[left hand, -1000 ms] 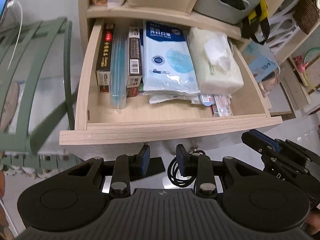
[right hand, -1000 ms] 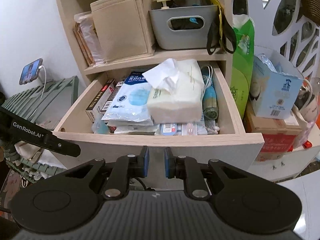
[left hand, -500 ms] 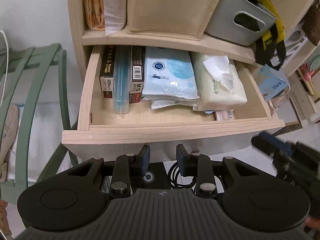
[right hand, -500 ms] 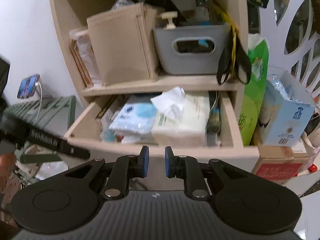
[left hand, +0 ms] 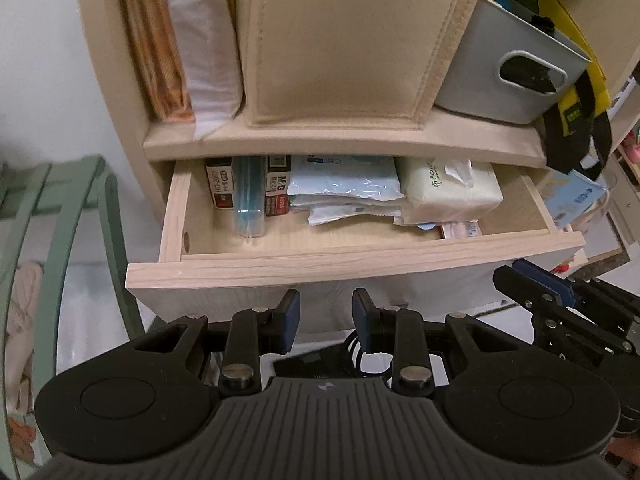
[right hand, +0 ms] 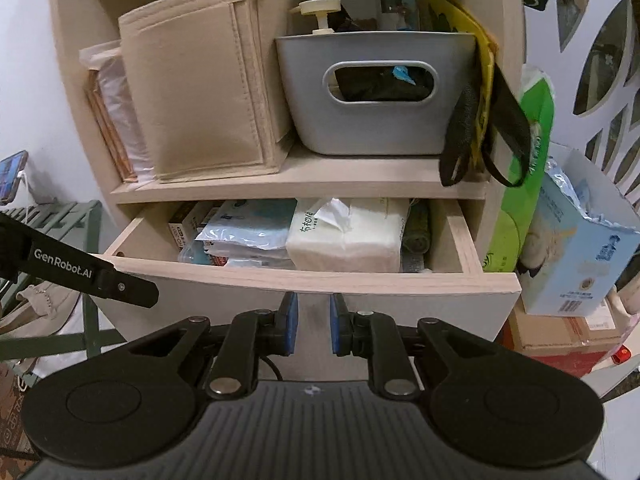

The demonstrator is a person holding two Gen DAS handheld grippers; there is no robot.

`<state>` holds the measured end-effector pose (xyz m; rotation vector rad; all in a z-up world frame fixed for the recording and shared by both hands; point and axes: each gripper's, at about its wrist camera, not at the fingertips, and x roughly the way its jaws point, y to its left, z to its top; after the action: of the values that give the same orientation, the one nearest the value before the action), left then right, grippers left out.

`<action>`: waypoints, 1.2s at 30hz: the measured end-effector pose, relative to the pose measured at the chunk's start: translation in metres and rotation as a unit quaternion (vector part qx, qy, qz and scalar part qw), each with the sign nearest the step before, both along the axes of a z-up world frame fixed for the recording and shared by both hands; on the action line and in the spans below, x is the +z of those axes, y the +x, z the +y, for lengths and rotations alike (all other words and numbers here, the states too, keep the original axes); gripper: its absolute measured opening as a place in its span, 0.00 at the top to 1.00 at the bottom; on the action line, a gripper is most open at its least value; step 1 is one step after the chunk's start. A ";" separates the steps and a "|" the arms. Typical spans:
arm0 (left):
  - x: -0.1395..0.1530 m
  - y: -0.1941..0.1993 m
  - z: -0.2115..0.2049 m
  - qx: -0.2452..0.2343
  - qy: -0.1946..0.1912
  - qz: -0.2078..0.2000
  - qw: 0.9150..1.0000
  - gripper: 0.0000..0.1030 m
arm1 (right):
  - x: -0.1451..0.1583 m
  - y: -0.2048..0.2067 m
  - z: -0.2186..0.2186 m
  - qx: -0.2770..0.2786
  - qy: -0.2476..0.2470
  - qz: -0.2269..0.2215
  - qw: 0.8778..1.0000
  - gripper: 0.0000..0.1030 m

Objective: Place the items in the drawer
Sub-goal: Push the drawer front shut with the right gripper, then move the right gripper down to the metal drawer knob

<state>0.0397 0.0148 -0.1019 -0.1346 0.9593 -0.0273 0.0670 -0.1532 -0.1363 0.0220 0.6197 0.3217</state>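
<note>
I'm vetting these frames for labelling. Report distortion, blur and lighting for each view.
Left wrist view: strong fisheye bowing of the shelf edge and drawer front, dark corners, soft blur on the green chair; the drawer's rear lies in the shelf's shadow. Right wrist view: the same bowing, sharper, with even indoor light and no glare on the grey basket.

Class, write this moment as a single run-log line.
pale wooden drawer: part open, filled | left gripper: empty, jaws apart, facing drawer front | right gripper: empty, narrow gap, facing drawer front
</note>
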 end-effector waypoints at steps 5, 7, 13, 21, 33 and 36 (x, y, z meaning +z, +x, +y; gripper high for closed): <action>-0.001 0.021 -0.001 0.001 0.019 -0.013 1.000 0.68 | -0.001 0.026 0.009 0.003 -0.008 0.005 1.000 0.81; -0.001 0.030 -0.002 0.002 0.028 -0.019 0.999 0.68 | 0.001 0.037 0.010 -0.005 0.001 0.009 1.000 0.81; 0.000 0.055 -0.003 0.004 0.046 -0.028 0.999 0.67 | 0.006 0.066 0.011 -0.018 0.018 0.015 1.000 0.81; 0.001 0.081 -0.004 0.009 0.064 -0.028 0.998 0.67 | 0.008 0.092 0.018 -0.035 0.018 0.018 0.999 0.81; 0.029 0.074 0.026 0.020 0.004 0.003 1.000 0.30 | 0.021 0.086 0.000 -0.055 0.078 0.061 0.994 0.46; 0.051 0.053 0.032 0.005 -0.018 -0.010 1.000 0.28 | 0.037 0.064 -0.016 -0.060 0.109 0.062 0.990 0.46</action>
<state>0.0927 0.0472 -0.0510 -0.1729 0.9384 -0.0362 0.1308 -0.1691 -0.0996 0.2901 0.7019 0.2709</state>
